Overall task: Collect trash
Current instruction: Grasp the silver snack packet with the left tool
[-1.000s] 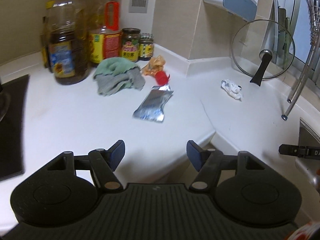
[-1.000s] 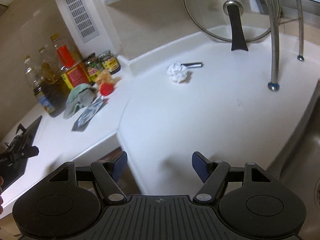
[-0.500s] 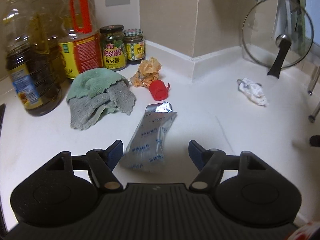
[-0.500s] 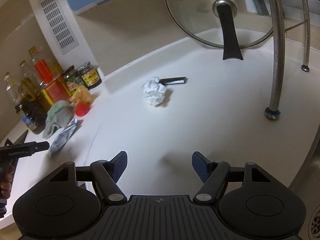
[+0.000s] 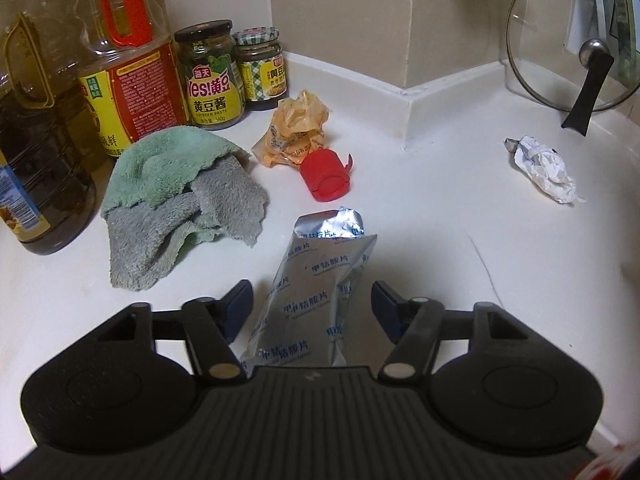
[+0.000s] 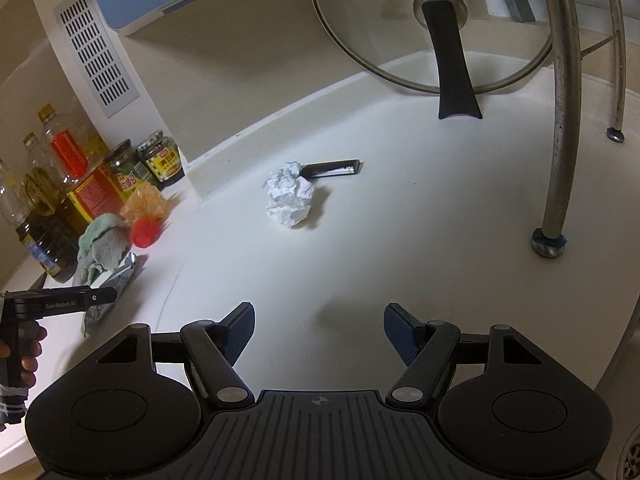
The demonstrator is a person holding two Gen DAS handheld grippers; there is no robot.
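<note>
A silver foil pouch [image 5: 308, 264] lies flat on the white counter [image 5: 460, 280]. My left gripper [image 5: 311, 294] straddles its near half; the jaws are closing, and both pads still stand clear of the foil. Beyond the pouch sit a red cap [image 5: 326, 176] and a crumpled orange wrapper [image 5: 296, 132]. A ball of crumpled white paper [image 6: 290, 194] lies ahead of my right gripper [image 6: 319, 320], which is open and holds nothing. The same paper [image 5: 546, 168] shows at the right of the left wrist view. In the right wrist view, the pouch [image 6: 116, 280] lies partly behind the left gripper's fingers [image 6: 96, 298].
A green-grey cloth [image 5: 180, 200] lies left of the pouch, with oil bottles [image 5: 132, 60] and jars [image 5: 212, 76] behind it. A glass lid [image 6: 432, 28] leans on the back wall. A small black stick [image 6: 332, 168] touches the paper. Metal rack legs [image 6: 560, 120] stand right.
My left gripper moved forward and down over the pouch, which now lies between its jaws, and the jaws narrowed. My right gripper came closer to the white paper.
</note>
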